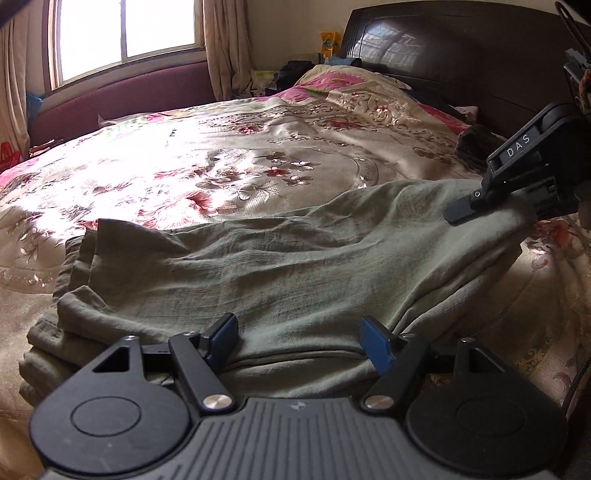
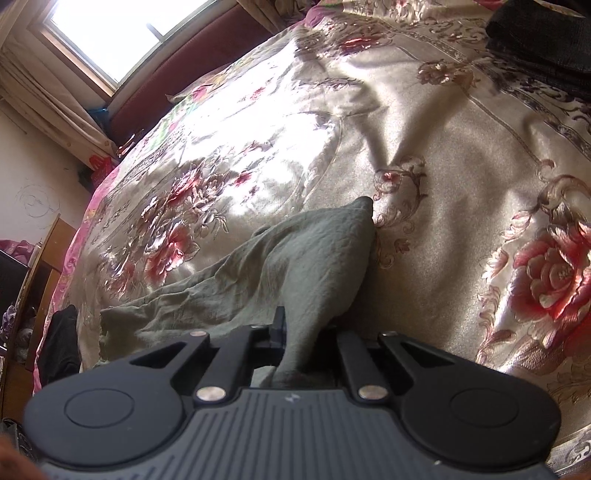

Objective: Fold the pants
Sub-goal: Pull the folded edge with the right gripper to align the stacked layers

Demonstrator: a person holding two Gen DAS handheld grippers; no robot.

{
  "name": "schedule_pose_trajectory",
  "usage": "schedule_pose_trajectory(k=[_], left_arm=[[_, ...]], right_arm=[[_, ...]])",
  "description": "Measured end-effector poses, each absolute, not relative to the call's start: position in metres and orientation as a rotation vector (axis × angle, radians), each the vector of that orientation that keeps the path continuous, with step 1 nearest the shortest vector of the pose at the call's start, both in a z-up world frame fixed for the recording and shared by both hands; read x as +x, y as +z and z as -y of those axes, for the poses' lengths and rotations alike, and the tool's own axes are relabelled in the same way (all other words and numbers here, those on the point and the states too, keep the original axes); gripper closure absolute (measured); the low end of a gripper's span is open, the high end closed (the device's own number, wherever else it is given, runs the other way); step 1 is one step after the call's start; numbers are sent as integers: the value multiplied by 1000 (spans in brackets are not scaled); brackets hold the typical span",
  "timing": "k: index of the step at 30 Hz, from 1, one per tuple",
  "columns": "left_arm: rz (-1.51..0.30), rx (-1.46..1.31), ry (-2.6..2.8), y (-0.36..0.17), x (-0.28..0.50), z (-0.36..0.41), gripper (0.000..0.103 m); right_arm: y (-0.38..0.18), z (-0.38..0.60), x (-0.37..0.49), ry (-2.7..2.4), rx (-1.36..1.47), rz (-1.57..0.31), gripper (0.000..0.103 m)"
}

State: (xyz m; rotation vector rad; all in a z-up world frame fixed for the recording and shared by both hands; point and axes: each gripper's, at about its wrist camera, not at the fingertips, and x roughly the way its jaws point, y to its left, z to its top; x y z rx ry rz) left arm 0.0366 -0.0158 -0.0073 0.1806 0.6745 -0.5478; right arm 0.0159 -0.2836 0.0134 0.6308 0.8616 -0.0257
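Observation:
Olive-green pants (image 1: 280, 273) lie folded lengthwise across the floral bedspread (image 1: 229, 166), hems at the left. My left gripper (image 1: 299, 341) is open, its blue-padded fingers resting on the near edge of the pants. My right gripper (image 1: 476, 203) is at the far right, shut on the pants' right end. In the right wrist view my right gripper (image 2: 295, 332) pinches a bunch of the green cloth (image 2: 314, 266), which rises in a peak above the bedspread (image 2: 443, 184).
A dark wooden headboard (image 1: 461, 55) stands at the back right. A pillow (image 1: 351, 81) and clutter lie near it. A dark cloth (image 2: 543, 48) lies on the bed. A window (image 1: 125, 33) and a maroon ledge are at the back left.

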Motion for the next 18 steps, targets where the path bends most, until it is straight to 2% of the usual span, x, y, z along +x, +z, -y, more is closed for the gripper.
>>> schedule_pose_trajectory(k=[18], left_arm=[[-660,137,-578,-11,36,7,17]], right_arm=[[49,235,50,28,540,-831,97]])
